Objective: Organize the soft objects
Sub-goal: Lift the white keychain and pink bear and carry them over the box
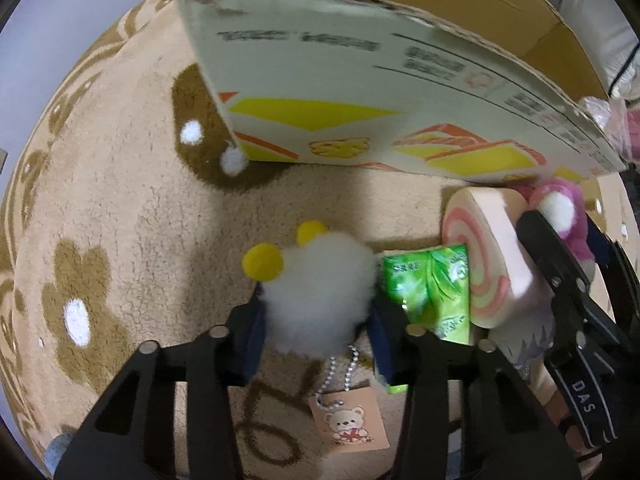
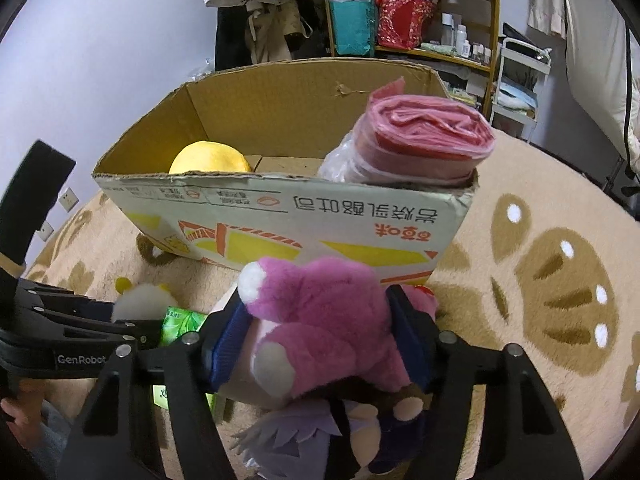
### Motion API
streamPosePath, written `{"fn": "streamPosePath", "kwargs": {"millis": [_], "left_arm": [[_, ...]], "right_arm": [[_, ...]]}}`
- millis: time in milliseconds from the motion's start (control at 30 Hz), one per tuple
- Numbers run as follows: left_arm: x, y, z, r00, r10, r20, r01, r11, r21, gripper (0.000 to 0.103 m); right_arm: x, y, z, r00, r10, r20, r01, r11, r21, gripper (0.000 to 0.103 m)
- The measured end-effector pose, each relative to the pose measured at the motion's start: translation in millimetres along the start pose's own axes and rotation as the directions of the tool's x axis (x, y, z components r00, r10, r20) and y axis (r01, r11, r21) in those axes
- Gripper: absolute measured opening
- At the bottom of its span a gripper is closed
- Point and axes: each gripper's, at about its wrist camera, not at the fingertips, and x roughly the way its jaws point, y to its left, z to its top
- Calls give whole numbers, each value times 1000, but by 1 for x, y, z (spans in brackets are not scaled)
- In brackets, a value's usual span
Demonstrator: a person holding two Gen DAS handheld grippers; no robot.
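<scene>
In the left wrist view the cardboard box [image 1: 360,92] is smeared by blur, so its printed text cannot be read, and its top runs off the upper edge. The pink plush [image 1: 560,216] there is mostly hidden behind the swirl roll toy [image 1: 486,256] and the right gripper [image 1: 560,280], while the green packet [image 1: 436,292] is partly covered by the left gripper's fingers [image 1: 384,336]. In the right wrist view the box wall hides all but the crown of the yellow plush [image 2: 210,158], and the lavender-haired doll [image 2: 296,436] is cut off by the bottom edge.
</scene>
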Motion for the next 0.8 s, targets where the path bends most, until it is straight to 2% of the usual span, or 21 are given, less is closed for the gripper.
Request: {"fn": "streamPosePath", "kwargs": {"millis": [67, 200, 433, 733, 767, 800], "left_arm": [[-1, -7, 2, 1000, 2, 6, -2, 1000, 24, 31], [-3, -13, 1, 1000, 22, 22, -23, 998, 55, 30], [-15, -15, 1, 996, 42, 75, -44, 999, 26, 30], [-36, -12, -1, 985, 71, 155, -75, 997, 22, 30], [-40, -15, -19, 983, 76, 168, -81, 996, 24, 30], [-43, -16, -20, 981, 79, 177, -84, 996, 26, 30]], "right_arm": [[-1, -2, 0, 1000, 3, 0, -3, 1000, 4, 66], [-4, -4, 0, 1000, 5, 2, -5, 1000, 13, 62], [-12, -6, 0, 1000, 8, 11, -8, 1000, 20, 57], [-21, -7, 0, 999, 26, 30, -27, 999, 35, 55], [-23, -6, 0, 999, 28, 34, -29, 999, 34, 55], [-25, -6, 0, 999, 31, 37, -32, 999, 33, 55]]}}
